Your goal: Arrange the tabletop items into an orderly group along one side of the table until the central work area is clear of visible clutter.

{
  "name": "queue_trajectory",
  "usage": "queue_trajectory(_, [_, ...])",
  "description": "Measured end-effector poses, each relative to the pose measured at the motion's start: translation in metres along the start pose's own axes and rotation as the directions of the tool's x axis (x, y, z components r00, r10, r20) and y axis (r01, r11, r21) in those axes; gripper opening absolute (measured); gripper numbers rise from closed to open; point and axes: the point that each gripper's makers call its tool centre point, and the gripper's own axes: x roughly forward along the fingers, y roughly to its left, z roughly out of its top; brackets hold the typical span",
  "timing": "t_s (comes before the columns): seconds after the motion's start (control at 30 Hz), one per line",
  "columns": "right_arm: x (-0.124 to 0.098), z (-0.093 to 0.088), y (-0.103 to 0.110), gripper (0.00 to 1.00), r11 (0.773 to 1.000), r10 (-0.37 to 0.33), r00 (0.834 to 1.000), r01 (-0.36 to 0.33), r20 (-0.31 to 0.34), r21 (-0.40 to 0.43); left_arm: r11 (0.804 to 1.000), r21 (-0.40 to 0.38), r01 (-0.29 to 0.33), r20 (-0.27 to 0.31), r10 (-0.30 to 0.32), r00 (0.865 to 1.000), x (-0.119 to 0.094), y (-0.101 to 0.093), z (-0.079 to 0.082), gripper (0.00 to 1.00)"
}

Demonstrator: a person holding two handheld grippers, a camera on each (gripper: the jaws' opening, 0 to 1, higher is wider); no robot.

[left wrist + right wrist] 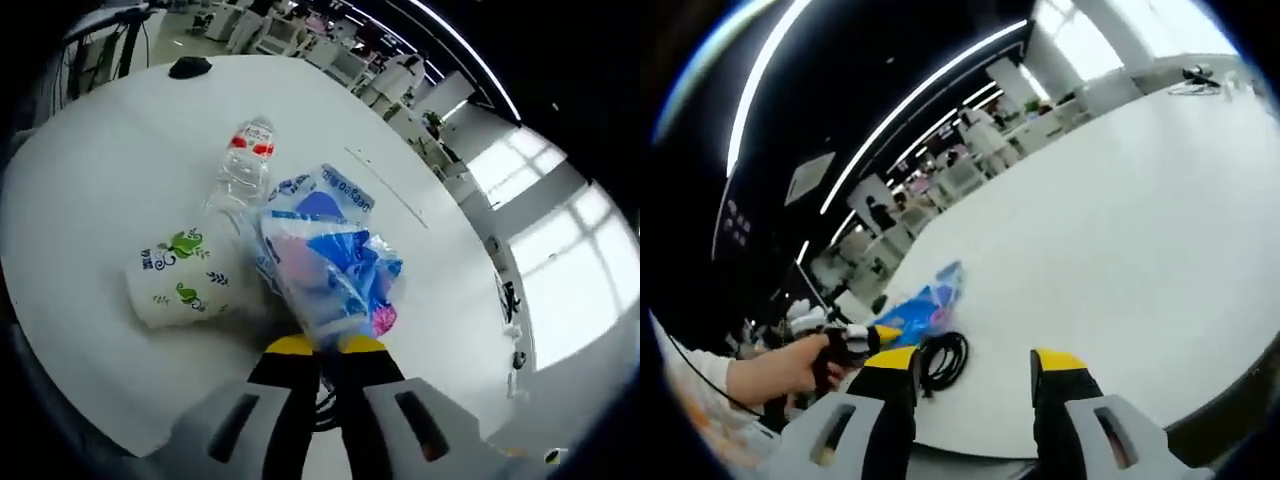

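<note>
Left gripper view: my left gripper (327,347) is pinching the blue-and-white plastic bag (325,255), jaws closed tight on its end.
Beside the bag: a paper cup (178,278) lying on its side and a water bottle (242,167) are touching it on the white table (100,170).
Right gripper view: my right gripper (974,364) is hanging over the table with jaws spread wide, holding nothing; a black cable coil (943,360) is lying just beside its left jaw.

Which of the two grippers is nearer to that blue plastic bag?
Left. The left gripper is shut on the blue plastic bag; the right gripper hangs open, apart from it, over the bare table.
</note>
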Motion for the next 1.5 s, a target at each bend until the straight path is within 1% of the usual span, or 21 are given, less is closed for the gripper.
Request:
queue_trajectory(0.07, [0.012, 0.003, 0.008, 0.44, 1.000, 0.028, 1.000, -0.028, -0.003, 0.002, 1.000, 0.018, 0.020, -0.024, -0.020, 1.000, -0.011, 0.001, -0.004, 0.00])
queue_trajectory(0.17, [0.029, 0.004, 0.020, 0.45, 0.998, 0.065, 0.998, -0.066, -0.023, -0.019, 0.997, 0.019, 0.070, -0.029, -0.069, 0.997, -0.022, -0.004, -0.003, 0.00])
queue_trajectory(0.23, [0.042, 0.004, 0.030, 0.46, 0.995, 0.088, 0.995, -0.091, -0.043, -0.048, 0.990, 0.053, 0.129, -0.053, -0.126, 0.991, -0.032, -0.010, -0.004, 0.00])
queue_trajectory(0.27, [0.046, 0.005, 0.032, 0.46, 0.994, 0.094, 0.994, -0.097, -0.050, -0.053, 0.983, 0.064, 0.174, -0.066, -0.170, 0.983, -0.038, -0.017, -0.004, 0.00])
queue_trajectory(0.3, [0.050, 0.006, 0.034, 0.46, 0.993, 0.100, 0.994, -0.103, -0.052, -0.057, 0.979, 0.079, 0.190, -0.072, -0.185, 0.980, -0.042, -0.019, -0.004, 0.00])
queue_trajectory(0.37, [0.057, 0.008, 0.045, 0.48, 0.990, 0.126, 0.990, -0.130, -0.059, -0.061, 0.968, 0.128, 0.214, -0.102, -0.202, 0.974, -0.051, -0.021, -0.007, 0.00])
queue_trajectory(0.43, [0.064, 0.009, 0.054, 0.48, 0.986, 0.152, 0.986, -0.156, -0.064, -0.063, 0.961, 0.161, 0.226, -0.106, -0.211, 0.972, -0.059, -0.022, -0.007, 0.00])
queue_trajectory(0.6, [0.081, -0.002, 0.073, 0.47, 0.972, 0.193, 0.975, -0.205, -0.112, -0.113, 0.944, 0.171, 0.281, -0.153, -0.257, 0.954, -0.074, -0.024, -0.016, 0.00])
queue_trajectory(0.67, [0.084, -0.006, 0.080, 0.44, 0.966, 0.208, 0.970, -0.224, -0.124, -0.130, 0.935, 0.173, 0.309, -0.174, -0.280, 0.944, -0.079, -0.026, -0.021, 0.00])
queue_trajectory(0.73, [0.088, -0.012, 0.089, 0.41, 0.956, 0.223, 0.964, -0.245, -0.142, -0.160, 0.930, 0.170, 0.326, -0.192, -0.293, 0.937, -0.082, -0.027, -0.025, 0.00])
queue_trajectory(0.83, [0.091, -0.018, 0.097, 0.31, 0.936, 0.233, 0.958, -0.268, -0.169, -0.229, 0.927, 0.172, 0.335, -0.200, -0.300, 0.933, -0.085, -0.025, -0.027, 0.00])
queue_trajectory(0.87, [0.090, -0.020, 0.098, 0.24, 0.923, 0.226, 0.957, -0.270, -0.181, -0.275, 0.925, 0.160, 0.344, -0.205, -0.310, 0.928, -0.087, -0.025, -0.028, 0.00])
queue_trajectory(0.93, [0.089, -0.020, 0.097, 0.05, 0.898, 0.211, 0.958, -0.267, -0.192, -0.349, 0.926, 0.138, 0.351, -0.189, -0.324, 0.927, -0.089, -0.025, -0.025, 0.00])
queue_trajectory(0.97, [0.087, -0.019, 0.101, 0.00, 0.883, 0.235, 0.953, -0.291, -0.189, -0.368, 0.926, 0.129, 0.355, -0.185, -0.329, 0.926, -0.090, -0.025, -0.023, 0.00])
queue_trajectory(1.03, [0.082, -0.013, 0.106, 0.00, 0.897, 0.244, 0.957, -0.285, -0.157, -0.339, 0.927, 0.130, 0.351, -0.182, -0.325, 0.928, -0.091, -0.023, -0.022, 0.00])
queue_trajectory(1.1, [0.083, -0.013, 0.103, 0.00, 0.907, 0.239, 0.955, -0.284, -0.175, -0.312, 0.921, 0.118, 0.370, -0.187, -0.346, 0.919, -0.094, -0.026, -0.022, 0.00])
queue_trajectory(1.17, [0.081, -0.014, 0.105, 0.00, 0.909, 0.254, 0.948, -0.302, -0.192, -0.286, 0.917, 0.134, 0.375, -0.197, -0.346, 0.917, -0.095, -0.027, -0.023, 0.00])
queue_trajectory(1.23, [0.077, -0.016, 0.113, 0.00, 0.901, 0.292, 0.932, -0.343, -0.216, -0.264, 0.920, 0.157, 0.359, -0.201, -0.326, 0.924, -0.096, -0.025, -0.023, 0.00])
queue_trajectory(1.33, [0.077, -0.014, 0.113, 0.00, 0.893, 0.273, 0.937, -0.331, -0.219, -0.304, 0.919, 0.143, 0.367, -0.207, -0.335, 0.919, -0.097, -0.025, -0.024, 0.00])
queue_trajectory(1.47, [0.080, -0.013, 0.114, 0.07, 0.891, 0.262, 0.940, -0.323, -0.220, -0.319, 0.913, 0.156, 0.376, -0.227, -0.338, 0.913, -0.099, -0.026, -0.027, 0.00])
queue_trajectory(1.5, [0.082, -0.014, 0.113, 0.04, 0.893, 0.258, 0.939, -0.322, -0.229, -0.315, 0.912, 0.158, 0.378, -0.230, -0.338, 0.913, -0.099, -0.027, -0.028, 0.00])
